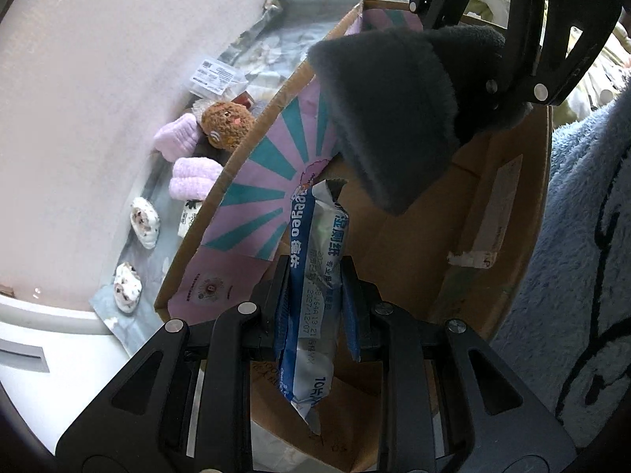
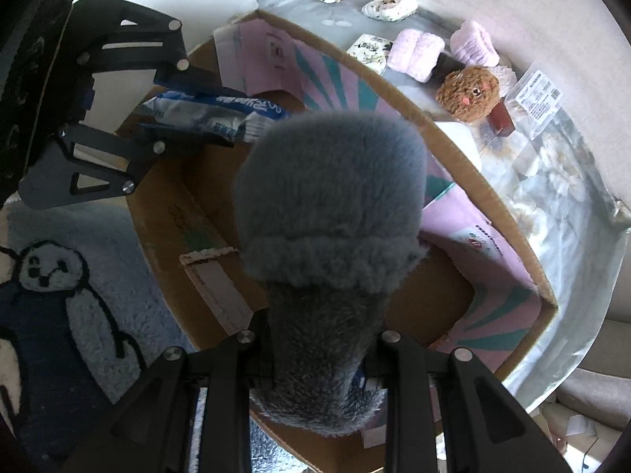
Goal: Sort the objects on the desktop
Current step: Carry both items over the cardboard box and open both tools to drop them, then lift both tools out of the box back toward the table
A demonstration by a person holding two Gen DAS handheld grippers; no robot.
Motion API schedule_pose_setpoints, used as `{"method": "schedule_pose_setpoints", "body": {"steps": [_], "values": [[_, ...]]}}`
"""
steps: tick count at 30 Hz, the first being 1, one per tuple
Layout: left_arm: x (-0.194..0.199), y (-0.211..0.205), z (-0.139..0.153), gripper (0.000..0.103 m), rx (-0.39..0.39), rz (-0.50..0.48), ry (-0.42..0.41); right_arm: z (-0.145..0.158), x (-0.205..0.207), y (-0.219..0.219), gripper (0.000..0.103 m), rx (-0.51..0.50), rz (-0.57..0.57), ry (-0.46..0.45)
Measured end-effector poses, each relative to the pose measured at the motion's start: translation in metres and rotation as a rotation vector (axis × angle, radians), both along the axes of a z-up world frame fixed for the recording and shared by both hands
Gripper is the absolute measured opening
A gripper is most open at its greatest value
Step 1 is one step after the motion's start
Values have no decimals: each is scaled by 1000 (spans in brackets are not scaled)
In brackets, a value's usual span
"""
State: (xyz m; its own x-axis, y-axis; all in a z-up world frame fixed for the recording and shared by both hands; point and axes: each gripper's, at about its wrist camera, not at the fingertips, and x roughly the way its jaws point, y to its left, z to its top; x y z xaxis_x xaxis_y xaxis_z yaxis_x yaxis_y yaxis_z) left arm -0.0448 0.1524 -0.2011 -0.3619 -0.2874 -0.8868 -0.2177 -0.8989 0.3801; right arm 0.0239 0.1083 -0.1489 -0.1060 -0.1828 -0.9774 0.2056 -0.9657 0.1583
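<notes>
My left gripper (image 1: pixel 315 291) is shut on a blue-and-white wet-wipe packet (image 1: pixel 311 276) and holds it over the open cardboard box (image 1: pixel 434 236). The packet also shows in the right wrist view (image 2: pixel 205 114), in the left gripper (image 2: pixel 173 106). My right gripper (image 2: pixel 319 339) is shut on a fluffy grey slipper (image 2: pixel 331 205), which hangs over the box (image 2: pixel 504 213). In the left wrist view the slipper (image 1: pixel 394 110) hangs from the right gripper at the top right, above the box.
On a grey cloth (image 2: pixel 552 205) beside the box lie a brown plush toy (image 2: pixel 469 92), pink fluffy items (image 2: pixel 418 53), white speckled items (image 2: pixel 390 6) and a labelled bag (image 2: pixel 538 92). A blue penguin rug (image 2: pixel 59 283) lies on the other side.
</notes>
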Motion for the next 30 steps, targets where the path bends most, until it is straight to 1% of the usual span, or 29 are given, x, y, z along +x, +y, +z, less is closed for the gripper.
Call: {"method": "schedule_pose_setpoints", "body": {"steps": [5, 7, 8, 9, 10, 11, 12, 14, 15, 17, 19, 21, 24, 26, 27, 28, 30], "values": [[-1, -2, -1, 21, -11, 15, -16, 1, 0, 1, 25, -5, 18, -3], [-2, -1, -2, 24, -26, 35, -40, -1, -1, 0, 29, -12, 24, -22], [-3, -2, -3, 34, -20, 60, -56, -4, -2, 2, 39, -16, 15, -45], [-6, -5, -5, 63, 2, 90, -87, -7, -2, 4, 61, -34, -7, -61], [-6, -6, -4, 85, 16, 102, -85, -9, -2, 8, 78, -62, -33, -72], [-4, -6, -1, 101, 20, 100, -55, -10, -1, 11, 101, -80, -53, -72], [-1, -5, 4, 103, 9, 91, -12, -10, 1, 15, 103, -104, -83, -55], [-2, -6, 3, 103, -20, 120, -17, -9, 3, 21, 103, -112, -110, -31], [-3, -7, 3, 103, -25, 130, -18, -9, 4, 21, 103, -94, -112, -21], [-2, -7, 3, 103, -18, 134, -6, -10, 4, 22, 103, -60, -102, 0], [-2, -7, 3, 103, -17, 142, -2, -12, 4, 23, 103, -49, -97, 8], [-1, -7, 4, 103, -29, 164, 6, -5, 13, 13, 103, -46, -99, 11], [0, -11, 10, 103, -28, 222, 34, 3, 15, 10, 103, -28, -97, 27], [0, -19, 17, 103, -25, 280, 61, 11, 15, 10, 103, -7, -104, 46], [2, -25, 23, 103, -16, 307, 85, 15, 15, 12, 103, 5, -108, 54], [-13, -39, 26, 103, -12, 325, 101, 19, 15, 13, 103, 15, -112, 59], [-10, -47, 36, 103, -29, 361, 140, 29, 12, 17, 103, 43, -133, 75]]}}
